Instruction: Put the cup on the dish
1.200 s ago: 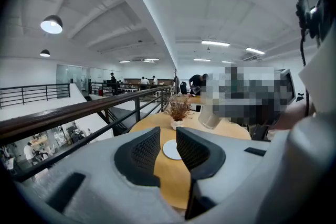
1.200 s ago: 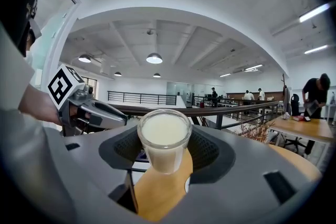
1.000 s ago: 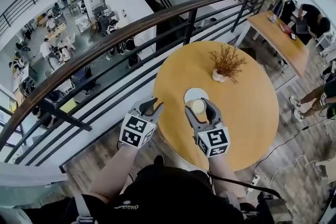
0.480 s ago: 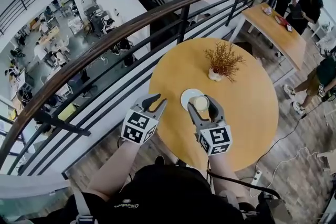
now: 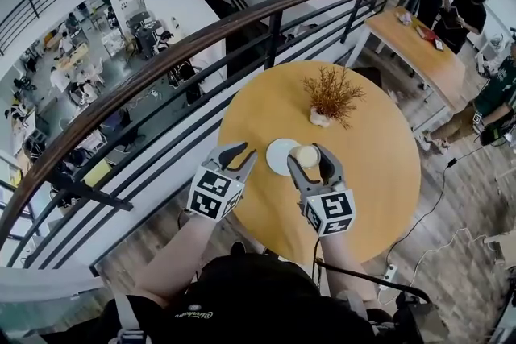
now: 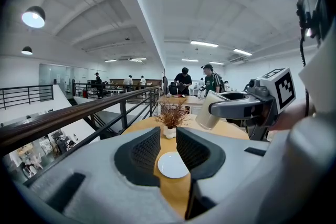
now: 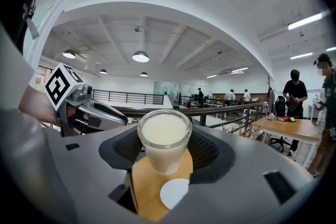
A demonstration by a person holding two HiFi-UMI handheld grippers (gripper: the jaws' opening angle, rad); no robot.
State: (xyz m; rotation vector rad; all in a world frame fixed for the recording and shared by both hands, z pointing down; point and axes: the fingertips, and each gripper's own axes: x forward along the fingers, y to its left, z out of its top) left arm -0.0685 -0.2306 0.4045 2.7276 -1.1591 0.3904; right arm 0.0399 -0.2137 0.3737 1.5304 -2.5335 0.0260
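Gripping the cup [image 7: 164,136] between both pads, the right claw [image 5: 307,158] holds it upright in the air above the round wooden table [image 5: 379,173], clear of the tabletop. The cup is clear glass, filled almost to the brim with something pale and creamy. The dish [image 5: 278,157], a small white plate, lies flat on the table just left of the cup. In the head view the cup's left side overlaps the dish's right rim. The left gripper view shows the cup raised well above the wood and off to the right of the dish, so the cup is near the dish but not resting on it. In the right gripper view the dish sits lower down, a little right of the cup's base. The left claw [image 5: 241,155] hangs over the near left part of the table, just left of the dish, its jaws apart and holding nothing; its own view looks through the gap at the dish on the wood. Farther across the table stands a small white pot [image 5: 319,118] of dry brown twigs [image 5: 332,91]. A dark railing [image 5: 161,60] curves past the far left side of the table, with a lower floor [image 5: 81,76] visible beyond it. At the far right is a long wooden table [image 5: 419,52] with people [image 5: 459,8] beside it.
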